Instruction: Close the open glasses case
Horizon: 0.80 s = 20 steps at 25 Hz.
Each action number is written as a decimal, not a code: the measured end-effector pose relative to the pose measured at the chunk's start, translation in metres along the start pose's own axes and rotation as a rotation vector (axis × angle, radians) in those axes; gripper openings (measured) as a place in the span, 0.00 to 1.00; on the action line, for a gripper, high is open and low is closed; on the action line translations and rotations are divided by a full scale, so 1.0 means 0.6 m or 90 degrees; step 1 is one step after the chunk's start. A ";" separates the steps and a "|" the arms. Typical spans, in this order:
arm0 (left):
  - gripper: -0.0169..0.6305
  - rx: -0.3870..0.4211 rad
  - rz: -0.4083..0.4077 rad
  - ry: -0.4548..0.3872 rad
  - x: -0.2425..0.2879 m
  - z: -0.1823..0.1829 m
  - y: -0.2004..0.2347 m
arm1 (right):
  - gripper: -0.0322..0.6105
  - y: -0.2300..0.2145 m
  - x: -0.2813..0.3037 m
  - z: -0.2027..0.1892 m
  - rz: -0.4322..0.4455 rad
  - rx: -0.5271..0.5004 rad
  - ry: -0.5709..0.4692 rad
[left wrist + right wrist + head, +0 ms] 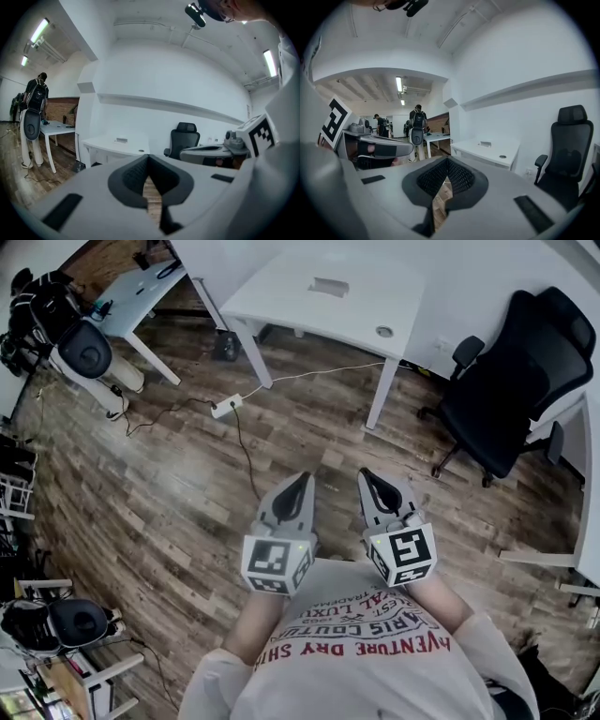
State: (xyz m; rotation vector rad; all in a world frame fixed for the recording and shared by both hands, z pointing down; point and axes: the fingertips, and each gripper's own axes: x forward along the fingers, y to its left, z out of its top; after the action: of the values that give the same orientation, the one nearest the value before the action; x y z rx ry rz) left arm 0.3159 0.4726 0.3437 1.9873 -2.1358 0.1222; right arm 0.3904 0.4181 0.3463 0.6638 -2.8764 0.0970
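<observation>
Both grippers are held side by side just in front of the person's chest, above a wooden floor (187, 493), with their jaws pointed away from the body. The left gripper (302, 476) is seen clenched: its jaws are pressed together at the tips, nothing is gripped between them, and only a strip of floor is seen through the opening behind the tips. The right gripper (367, 474) is clenched in the same way, tip against tip, and nothing is held by it. The two are kept near each other but apart, and a marker cube (277, 563) is carried at the rear of the left one. The glasses case is not shown by any view. A white table (319, 296) is seen well ahead of both grippers, and a black office chair (516, 381) is placed ahead and to the right of the right gripper. A power strip (226, 407) with its cable is laid on the floor ahead and to the left of the left gripper.
</observation>
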 end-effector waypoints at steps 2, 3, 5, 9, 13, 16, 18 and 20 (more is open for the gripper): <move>0.02 0.004 0.003 0.007 0.007 -0.004 0.026 | 0.07 0.002 0.023 -0.002 -0.002 0.003 0.004; 0.02 0.003 0.007 0.009 0.013 -0.004 0.045 | 0.07 0.003 0.037 -0.004 -0.003 0.002 0.008; 0.02 -0.003 0.016 0.008 0.027 0.000 0.084 | 0.07 0.003 0.070 -0.004 -0.008 -0.001 0.014; 0.02 -0.016 0.008 0.006 0.060 0.010 0.148 | 0.07 -0.001 0.137 -0.001 -0.023 0.002 0.026; 0.02 -0.040 -0.007 0.019 0.104 0.015 0.228 | 0.07 -0.001 0.223 0.002 -0.042 0.009 0.056; 0.02 -0.041 -0.016 0.019 0.139 0.038 0.308 | 0.07 -0.006 0.295 0.012 -0.069 0.016 0.084; 0.02 -0.043 -0.017 0.018 0.162 0.056 0.363 | 0.07 -0.011 0.339 0.024 -0.089 0.026 0.094; 0.02 -0.046 -0.023 0.017 0.185 0.071 0.409 | 0.07 -0.015 0.382 0.038 -0.104 0.033 0.097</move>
State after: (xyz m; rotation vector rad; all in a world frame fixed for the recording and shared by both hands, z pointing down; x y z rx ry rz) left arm 0.0609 0.3752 0.3481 1.9709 -2.0574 0.0635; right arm 0.1883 0.3099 0.3692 0.8598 -2.6714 0.1896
